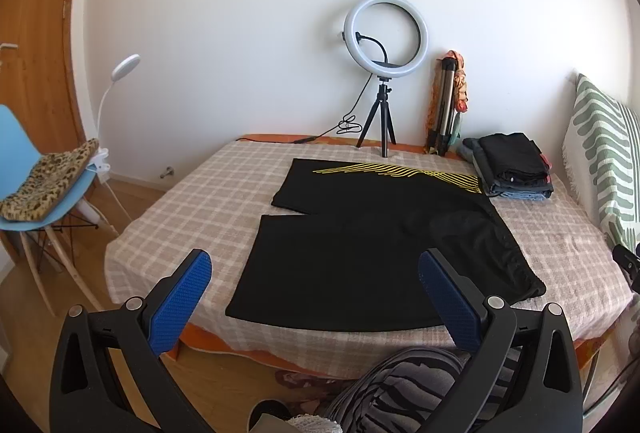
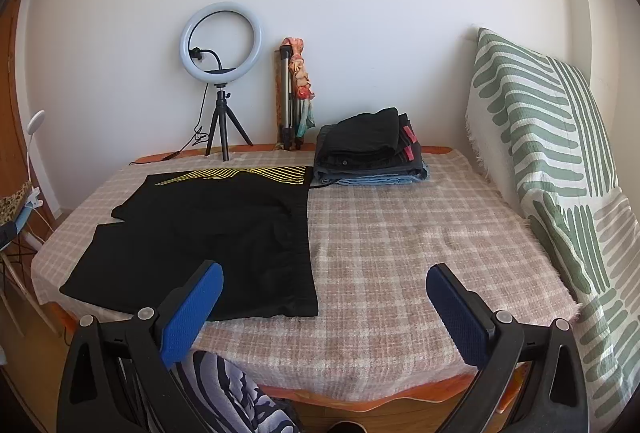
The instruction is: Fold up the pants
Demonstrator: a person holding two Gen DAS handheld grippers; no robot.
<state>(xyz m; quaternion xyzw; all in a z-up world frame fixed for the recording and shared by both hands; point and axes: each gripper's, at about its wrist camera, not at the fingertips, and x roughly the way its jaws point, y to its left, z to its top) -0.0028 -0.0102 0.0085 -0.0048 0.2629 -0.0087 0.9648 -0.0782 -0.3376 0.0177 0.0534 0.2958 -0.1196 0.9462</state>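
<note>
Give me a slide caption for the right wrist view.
Open right gripper above black shorts spread flat on the checked bedspread.

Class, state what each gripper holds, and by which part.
Nothing: the left gripper and right gripper are both open, short of the black pants.

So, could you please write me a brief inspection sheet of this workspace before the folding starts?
Surface: table under a checked cloth.
Job's things: black pants spread flat, both legs apart, not yet folded.
Clutter: stack of folded clothes at the far edge, beside the pants.
Grippers: left gripper and right gripper open, holding nothing, above the near edge.
Cables: ring light lead trails along the far edge.
Surroundings: folded tripod, blue chair, striped cushion.
</note>
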